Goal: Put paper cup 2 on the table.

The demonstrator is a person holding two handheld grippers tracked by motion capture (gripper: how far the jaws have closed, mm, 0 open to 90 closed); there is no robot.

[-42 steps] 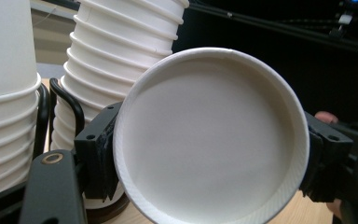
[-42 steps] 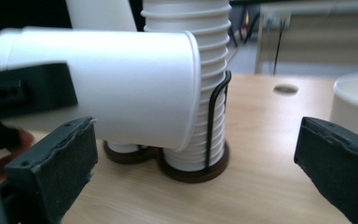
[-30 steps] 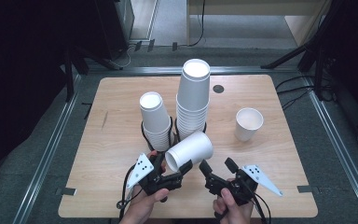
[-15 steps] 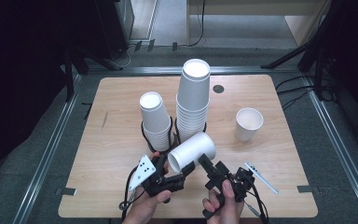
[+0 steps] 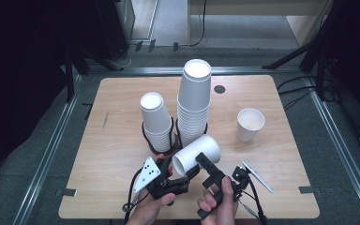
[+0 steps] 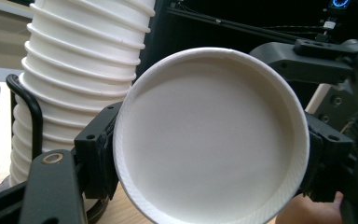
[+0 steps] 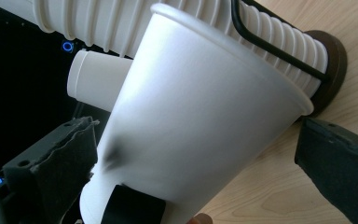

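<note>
The left gripper (image 5: 180, 176) is squeezed tight on the bottom end of a white paper cup (image 5: 198, 154). The cup lies tipped over in the air, just above the table (image 5: 117, 140). Its long way runs from the left gripper up and away toward the tall stack of cups (image 5: 194, 101), with the rim end farthest from the hand. In the left gripper view the flat cup base (image 6: 209, 135) sits right between the two black jaws, and both press on it. The right gripper (image 5: 206, 165) is next to the cup's side, very close. In the right gripper view the cup wall (image 7: 196, 116) lies between its jaws, which stand wide apart; the near pad looks to be just at the wall, the other is clear of it, so nothing is pinched. So the left hand is the one that has the cup, and the right one is beside it, ready to take the wide part. I think the right jaws would have to close across the cup's round side for a good hold. A shorter stack (image 5: 155, 122) stands just past the left gripper, and one lone cup (image 5: 250, 124) stands well off beyond the right gripper.
</note>
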